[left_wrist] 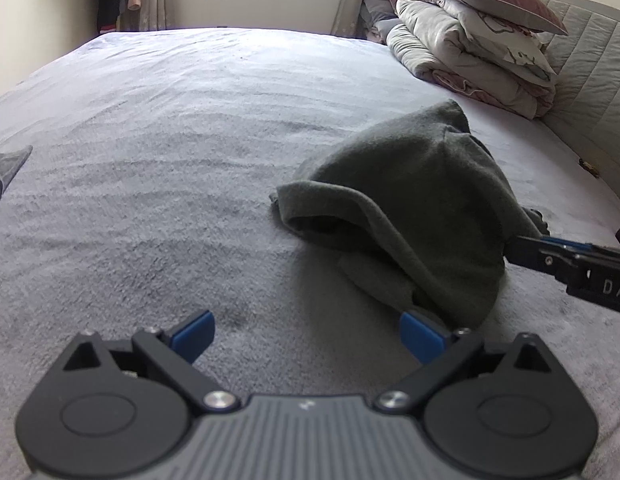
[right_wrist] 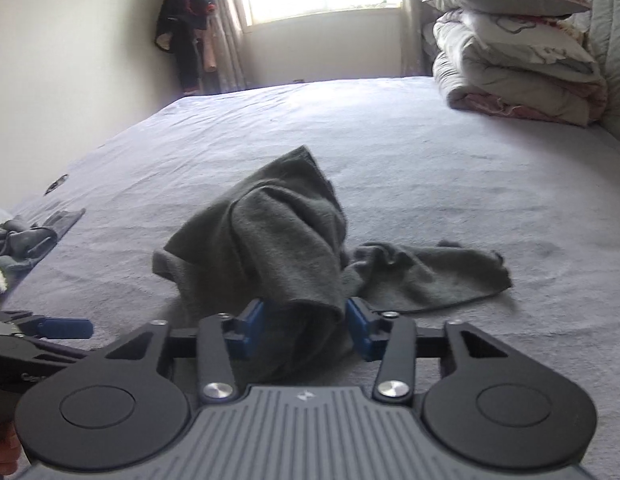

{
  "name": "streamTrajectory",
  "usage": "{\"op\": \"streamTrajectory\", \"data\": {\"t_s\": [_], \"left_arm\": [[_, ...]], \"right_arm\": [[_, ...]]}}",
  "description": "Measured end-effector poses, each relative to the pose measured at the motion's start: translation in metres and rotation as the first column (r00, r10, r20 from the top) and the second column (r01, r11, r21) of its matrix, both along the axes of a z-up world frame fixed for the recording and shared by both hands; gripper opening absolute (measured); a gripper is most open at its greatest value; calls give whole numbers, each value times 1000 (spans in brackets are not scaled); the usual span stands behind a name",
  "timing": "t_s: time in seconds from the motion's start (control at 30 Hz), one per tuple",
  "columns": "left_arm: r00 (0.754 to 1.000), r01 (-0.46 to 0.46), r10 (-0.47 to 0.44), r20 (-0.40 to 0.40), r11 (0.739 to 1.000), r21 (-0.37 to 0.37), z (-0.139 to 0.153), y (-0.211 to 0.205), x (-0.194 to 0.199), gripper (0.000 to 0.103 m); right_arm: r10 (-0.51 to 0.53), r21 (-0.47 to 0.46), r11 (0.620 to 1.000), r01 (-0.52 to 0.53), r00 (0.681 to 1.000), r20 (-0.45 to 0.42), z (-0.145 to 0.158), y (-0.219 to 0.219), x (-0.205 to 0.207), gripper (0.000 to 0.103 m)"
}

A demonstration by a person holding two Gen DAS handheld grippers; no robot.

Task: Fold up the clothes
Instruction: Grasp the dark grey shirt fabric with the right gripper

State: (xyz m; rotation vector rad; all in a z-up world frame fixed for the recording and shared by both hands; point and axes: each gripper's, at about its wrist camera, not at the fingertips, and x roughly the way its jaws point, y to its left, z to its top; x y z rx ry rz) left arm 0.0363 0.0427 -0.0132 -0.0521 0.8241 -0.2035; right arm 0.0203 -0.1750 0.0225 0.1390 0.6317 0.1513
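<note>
A dark green garment (left_wrist: 409,200) lies crumpled on the grey bed cover (left_wrist: 170,140), its near part raised into a tent shape. In the right wrist view my right gripper (right_wrist: 306,326) is shut on a bunched fold of this garment (right_wrist: 278,232), and the cloth fills the gap between the blue pads (right_wrist: 252,322). The rest trails flat to the right. From the left wrist view the right gripper (left_wrist: 521,250) comes in from the right edge into the cloth. My left gripper (left_wrist: 308,334) stands open just left of the garment, its right pad (left_wrist: 421,338) near the hem, holding nothing.
Folded duvets with a pillow on top (left_wrist: 477,44) are stacked by the padded headboard (left_wrist: 593,80) at the far right. Another grey piece of clothing (right_wrist: 26,240) lies at the bed's left edge. Clothes (right_wrist: 186,28) hang in the far corner beside the window.
</note>
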Motion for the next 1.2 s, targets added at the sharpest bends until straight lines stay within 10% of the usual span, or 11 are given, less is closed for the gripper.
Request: {"op": "streamTrajectory", "data": {"t_s": [1.2], "left_arm": [[999,1,-2,-32,999,-52,-5,-3,7,100]], "right_arm": [[2,-14,1000,0,995,102,2,1,4,31]]}}
